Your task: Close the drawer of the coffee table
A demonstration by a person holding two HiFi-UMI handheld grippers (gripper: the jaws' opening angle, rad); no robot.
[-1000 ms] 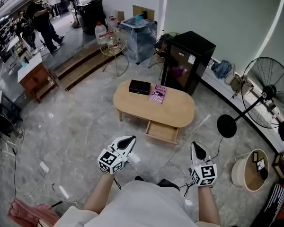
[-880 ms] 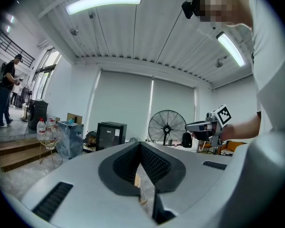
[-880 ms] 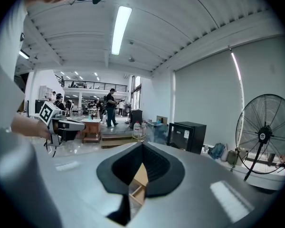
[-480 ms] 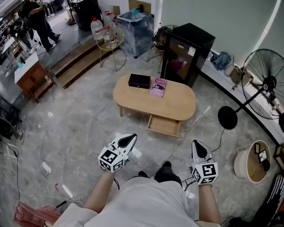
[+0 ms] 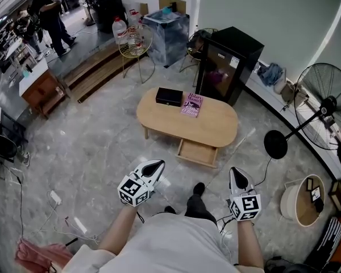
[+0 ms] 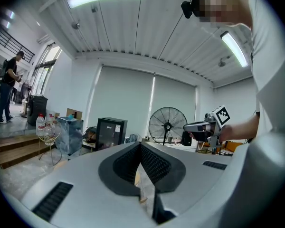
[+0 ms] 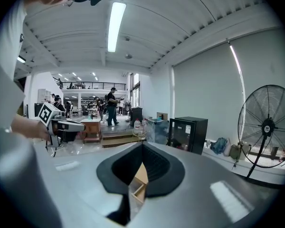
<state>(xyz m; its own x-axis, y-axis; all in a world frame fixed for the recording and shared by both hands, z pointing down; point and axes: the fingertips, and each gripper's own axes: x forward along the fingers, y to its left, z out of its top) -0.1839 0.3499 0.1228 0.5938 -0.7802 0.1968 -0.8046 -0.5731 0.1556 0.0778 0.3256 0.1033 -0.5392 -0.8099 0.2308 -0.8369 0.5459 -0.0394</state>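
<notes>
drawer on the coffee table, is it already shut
No, in the head view the drawer sticks out from under the coffee table on the person's side, with its inside showing.

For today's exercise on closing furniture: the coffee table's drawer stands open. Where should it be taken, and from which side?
The drawer juts out from under the coffee table's near edge, front panel facing outward. Take that panel at mid-width, coming from the head view's lower side; a straight push should slide it in.
</notes>
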